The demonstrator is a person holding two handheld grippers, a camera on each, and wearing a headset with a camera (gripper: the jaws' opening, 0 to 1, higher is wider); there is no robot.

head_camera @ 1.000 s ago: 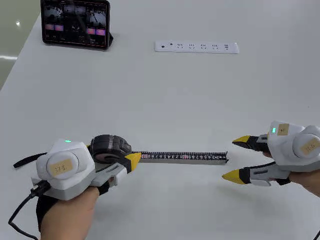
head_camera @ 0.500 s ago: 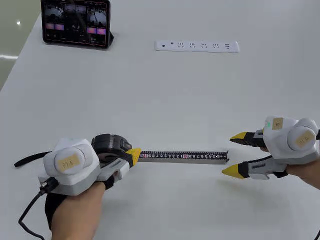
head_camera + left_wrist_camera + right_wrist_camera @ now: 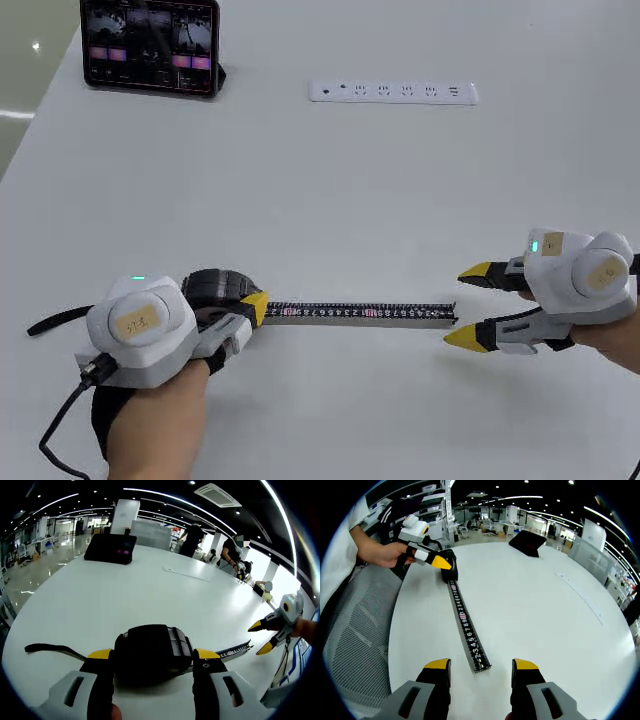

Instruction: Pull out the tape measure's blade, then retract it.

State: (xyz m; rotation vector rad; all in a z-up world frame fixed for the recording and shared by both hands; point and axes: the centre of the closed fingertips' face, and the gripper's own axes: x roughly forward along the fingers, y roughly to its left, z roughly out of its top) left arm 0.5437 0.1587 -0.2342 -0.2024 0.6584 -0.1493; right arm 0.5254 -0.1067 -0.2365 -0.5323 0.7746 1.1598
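**Tape Measure Gripped at Left, Blade Stretched Across the Desk to Open Jaws**

At the far left corner of the white desk (image 3: 330, 200) a dark tablet (image 3: 150, 45) stood propped up with its screen lit. Near the desk's front edge, on the left, a black wrist strap (image 3: 55, 320) trailed from the tape measure (image 3: 215, 288) toward the left edge. A dark cable (image 3: 50, 430) ran from the back of the left gripper (image 3: 222, 300) toward the front edge.

The left gripper was clenched on the tape measure. In the left gripper view its two yellow-tipped jaws pressed against either side of the round black case (image 3: 152, 647), which rested on the desk between them. A hand (image 3: 150, 425) held the gripper from behind.

From the case the blade (image 3: 360, 312) lay flat on the desk, pulled out and running rightward roughly parallel to the front edge, its numbered face up. Toward the far edge, around the middle, a white power strip (image 3: 393, 93) lay flat, well apart from the blade.

The blade's end (image 3: 452, 313) reached the right gripper (image 3: 468, 305), held near the desk's right side. That gripper was released, with its jaws spread apart. In the right gripper view the blade's end (image 3: 480, 666) lay on the desk between the two yellow tips, touching neither. I could not tell whether those tips rested on the desk or hung just above it.
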